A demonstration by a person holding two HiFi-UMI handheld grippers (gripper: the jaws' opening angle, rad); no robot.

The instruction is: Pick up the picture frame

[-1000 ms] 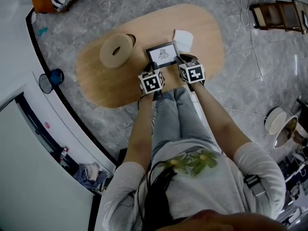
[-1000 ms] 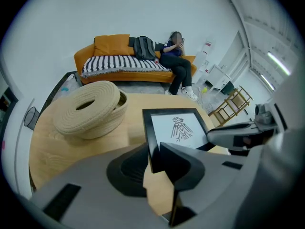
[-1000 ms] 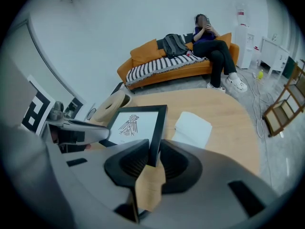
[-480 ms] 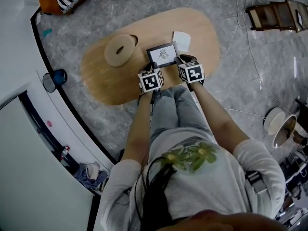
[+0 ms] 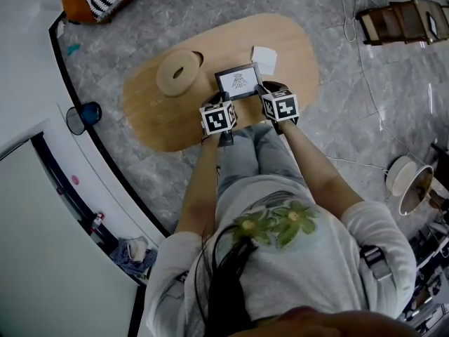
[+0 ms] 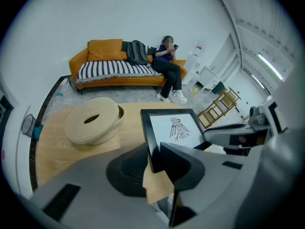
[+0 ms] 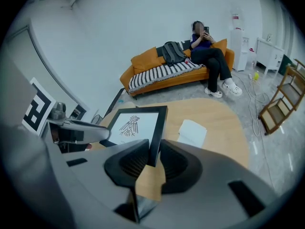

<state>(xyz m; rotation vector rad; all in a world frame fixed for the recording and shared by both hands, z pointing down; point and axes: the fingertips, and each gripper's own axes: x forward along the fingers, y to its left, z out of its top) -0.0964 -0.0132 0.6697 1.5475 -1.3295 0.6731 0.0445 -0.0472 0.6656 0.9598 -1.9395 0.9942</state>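
Note:
A black picture frame (image 5: 237, 81) with a bird drawing on white hangs above the oval wooden table (image 5: 154, 121), held from both sides. My left gripper (image 5: 223, 101) is shut on the frame's left edge (image 6: 146, 128). My right gripper (image 5: 261, 90) is shut on its right edge (image 7: 158, 128). In the left gripper view (image 6: 153, 162) the frame's left rail sits clamped between the two dark jaws. The right gripper view (image 7: 153, 157) shows the same grip on the right rail. The frame (image 7: 134, 125) tilts up towards me.
A round beige ring-shaped box (image 5: 178, 71) rests on the table's left half. A white napkin (image 5: 264, 58) lies behind the frame. An orange sofa (image 6: 114, 68) with a seated person (image 6: 167, 66) stands beyond. A wooden rack (image 5: 400, 20) lies on the floor at right.
Both grippers have risen with the frame between them, so it stands higher off the table. The head view has shifted slightly; the grips look unchanged.

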